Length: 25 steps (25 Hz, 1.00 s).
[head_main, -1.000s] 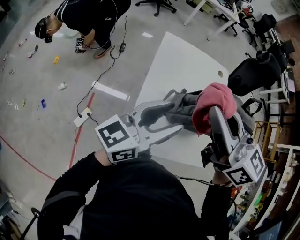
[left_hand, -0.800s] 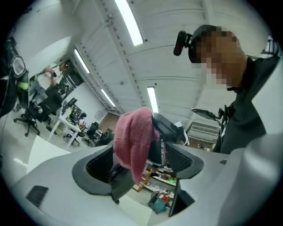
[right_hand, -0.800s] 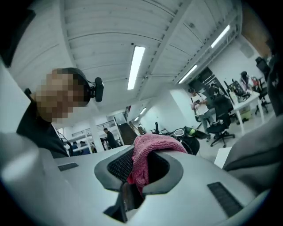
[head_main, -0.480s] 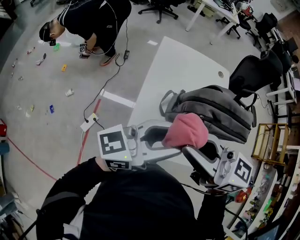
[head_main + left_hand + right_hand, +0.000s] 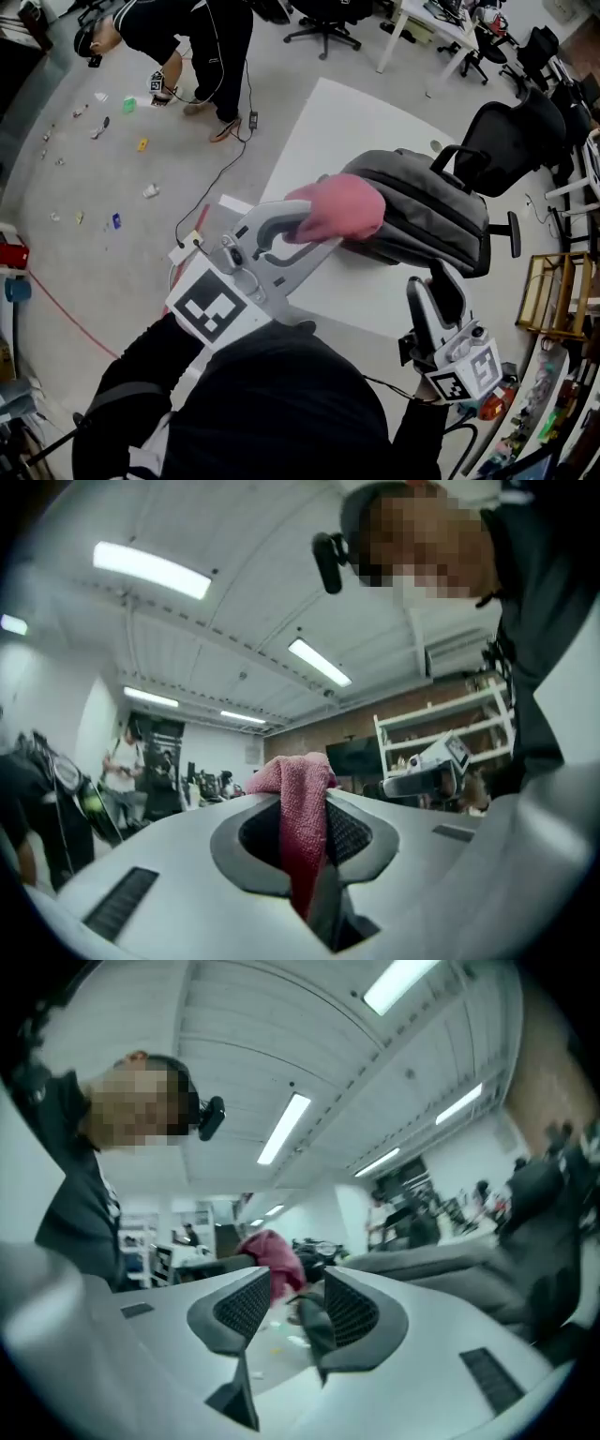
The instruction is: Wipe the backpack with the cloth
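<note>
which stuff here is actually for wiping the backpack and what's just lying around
For the job:
pink cloth, clamped in the left gripper, whose jaws have just been closing on it
grey backpack
table under it
right gripper, jaws just opened, nothing between them

Just lying about:
office chair
power strip on the floor
small bits on the floor

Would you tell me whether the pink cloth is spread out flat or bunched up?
Bunched up: the cloth is a rounded wad pinched in the left gripper, whose jaws have just been closing on it.
</note>
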Each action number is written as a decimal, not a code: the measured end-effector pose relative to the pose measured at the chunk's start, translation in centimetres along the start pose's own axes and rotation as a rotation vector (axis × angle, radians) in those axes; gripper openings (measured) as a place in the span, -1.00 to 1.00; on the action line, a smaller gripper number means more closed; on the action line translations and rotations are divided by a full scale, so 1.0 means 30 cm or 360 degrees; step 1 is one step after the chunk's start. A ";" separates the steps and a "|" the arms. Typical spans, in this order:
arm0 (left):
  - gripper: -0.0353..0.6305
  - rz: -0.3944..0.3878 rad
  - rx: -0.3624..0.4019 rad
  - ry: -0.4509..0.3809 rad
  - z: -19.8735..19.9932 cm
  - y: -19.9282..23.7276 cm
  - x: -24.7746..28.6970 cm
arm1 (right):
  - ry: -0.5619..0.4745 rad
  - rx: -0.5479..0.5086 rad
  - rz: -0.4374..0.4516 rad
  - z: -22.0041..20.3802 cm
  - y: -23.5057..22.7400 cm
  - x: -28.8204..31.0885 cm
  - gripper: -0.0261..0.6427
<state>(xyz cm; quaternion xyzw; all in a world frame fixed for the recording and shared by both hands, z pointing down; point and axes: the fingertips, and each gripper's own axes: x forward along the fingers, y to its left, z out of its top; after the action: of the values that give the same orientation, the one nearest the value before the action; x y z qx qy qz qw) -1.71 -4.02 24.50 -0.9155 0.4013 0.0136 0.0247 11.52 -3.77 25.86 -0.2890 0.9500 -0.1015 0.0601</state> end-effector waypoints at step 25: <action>-0.68 0.0284 -0.0412 0.0243 -0.262 0.310 0.224 | 0.0247 -0.0309 -0.0694 -0.136 -0.320 -0.183 -0.37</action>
<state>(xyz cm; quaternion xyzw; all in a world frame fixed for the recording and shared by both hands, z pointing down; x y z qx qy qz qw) -3.95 -15.70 31.73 -0.8703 0.4764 -0.0024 -0.1252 20.50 -7.84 32.32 -0.4829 0.8723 -0.0423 -0.0642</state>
